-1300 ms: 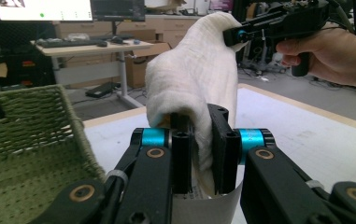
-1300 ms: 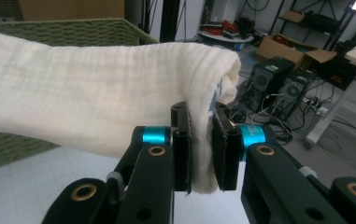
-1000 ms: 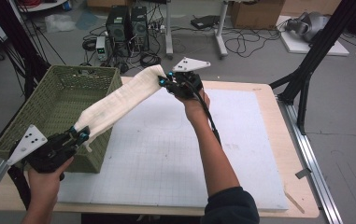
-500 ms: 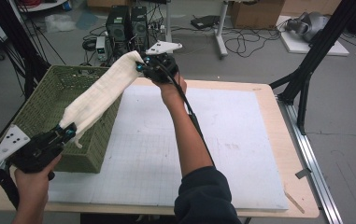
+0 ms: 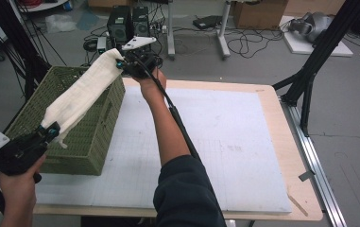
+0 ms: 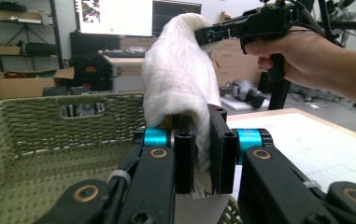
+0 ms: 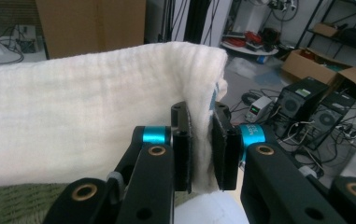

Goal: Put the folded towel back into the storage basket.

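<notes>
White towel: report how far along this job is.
Done: the white towel is off the table, stretched between the left gripper and the right gripper, each shut on one end. In hand: it hangs above the green basket. Probably left: lowering it in and releasing.

White towel [image 5: 84, 91] stretched taut above green basket [image 5: 90, 137].

Workshop clutter around a wooden table

From the high view, a white mat [image 5: 225, 142] covers most of the wooden table [image 5: 305, 189]. On the floor beyond it, two black computer towers [image 5: 128, 23] stand at 11 o'clock, loose cables [image 5: 248, 45] lie at 12 o'clock with a cardboard box [image 5: 258, 12] behind them, and a black stand [image 5: 310, 80] leans in at 2 o'clock. The left gripper view shows a lit monitor [image 6: 115, 16] at 11 o'clock and a shelf [image 6: 21, 32] at 10 o'clock.
</notes>
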### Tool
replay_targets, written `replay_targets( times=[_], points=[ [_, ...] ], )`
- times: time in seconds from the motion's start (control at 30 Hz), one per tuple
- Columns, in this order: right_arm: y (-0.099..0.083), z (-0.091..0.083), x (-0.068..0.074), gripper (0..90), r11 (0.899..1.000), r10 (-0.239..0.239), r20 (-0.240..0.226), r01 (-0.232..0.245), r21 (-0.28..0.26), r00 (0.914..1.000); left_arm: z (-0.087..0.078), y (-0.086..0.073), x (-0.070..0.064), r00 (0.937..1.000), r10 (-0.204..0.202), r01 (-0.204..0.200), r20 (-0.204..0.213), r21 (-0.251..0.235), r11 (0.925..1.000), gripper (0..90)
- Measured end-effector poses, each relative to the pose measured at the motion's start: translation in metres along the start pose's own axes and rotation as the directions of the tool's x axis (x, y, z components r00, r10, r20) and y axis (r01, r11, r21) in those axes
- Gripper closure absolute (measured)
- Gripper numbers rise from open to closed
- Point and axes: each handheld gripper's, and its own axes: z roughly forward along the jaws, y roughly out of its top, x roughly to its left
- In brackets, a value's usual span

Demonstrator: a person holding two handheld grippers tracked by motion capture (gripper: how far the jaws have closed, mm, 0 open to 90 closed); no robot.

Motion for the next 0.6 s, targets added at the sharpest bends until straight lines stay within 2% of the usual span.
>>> replay_targets(
  times=[0.07, 0.3, 0.6],
  points=[
    [0.001, 0.003, 0.001, 80.3, 1.0, 0.006, -0.002, -0.006, 0.004, 1.0, -0.001, 0.0, 0.002, 0.9998, 0.005, -0.005, -0.018, 0.007, 1.0, 81.9],
    [0.012, 0.036, 0.011, 80.2, 1.0, -0.004, -0.024, 0.004, 0.022, 0.9997, -0.006, -0.003, 0.011, 0.9983, -0.008, 0.009, -0.057, 0.014, 0.9999, 81.9],
    [0.018, 0.072, 0.021, 80.3, 0.998, -0.013, -0.038, 0.015, 0.054, 0.9992, -0.008, -0.008, 0.021, 0.9958, -0.032, 0.035, -0.086, 0.027, 0.999, 81.8]
  ],
)
